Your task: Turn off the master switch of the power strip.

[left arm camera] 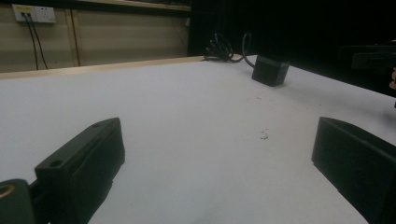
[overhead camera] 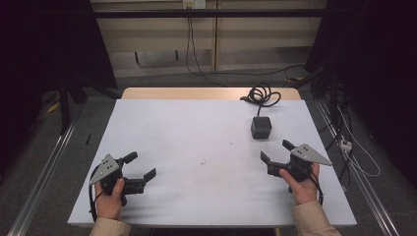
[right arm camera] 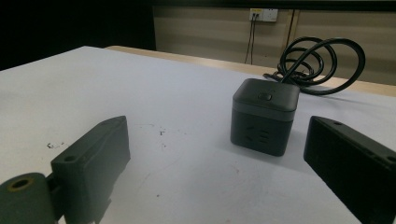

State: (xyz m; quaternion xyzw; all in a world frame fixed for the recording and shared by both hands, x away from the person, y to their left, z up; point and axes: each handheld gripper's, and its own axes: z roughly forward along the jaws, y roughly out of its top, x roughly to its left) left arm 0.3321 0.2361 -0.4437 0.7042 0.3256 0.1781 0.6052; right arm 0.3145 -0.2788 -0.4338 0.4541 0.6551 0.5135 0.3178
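Right gripper (overhead camera: 277, 153) jaws wide open, empty, near black power cube (overhead camera: 261, 127); left gripper (overhead camera: 140, 165) open, empty, well apart.

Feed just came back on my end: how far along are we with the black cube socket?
Nothing looks done yet. The black cube socket stands upright on the white table, its coiled cable trailing behind, untouched. In hand: the right gripper is open, pointed at the cube and nearest to it, but apart. The left gripper is open and holds nothing. Closing in and gripping the cube is all still left.
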